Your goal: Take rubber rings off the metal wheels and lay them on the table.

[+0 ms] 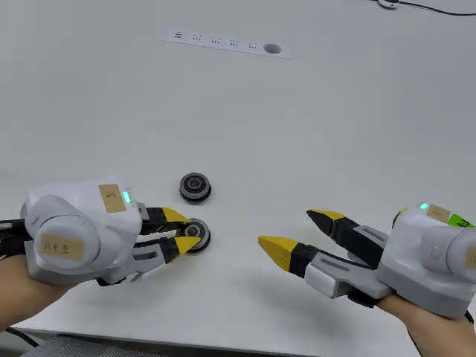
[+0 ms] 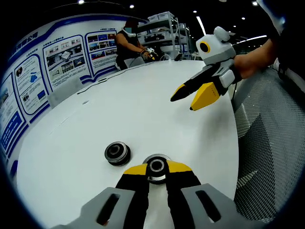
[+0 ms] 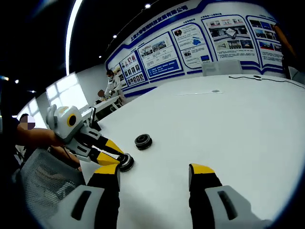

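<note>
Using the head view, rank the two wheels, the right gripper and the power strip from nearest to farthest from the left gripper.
1. Near wheel, between the left gripper's jaws.
2. Far wheel, just beyond it on the table.
3. Right gripper, open, off to the right.
4. Power strip, at the table's far side.

Wheel on tbl, 2nd wheel just behind

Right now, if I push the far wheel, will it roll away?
Probably not: the far wheel lies flat on the table, so it should slide, not roll. Its rubber ring may drag. The metal hub suggests it is heavy for its size.
</note>
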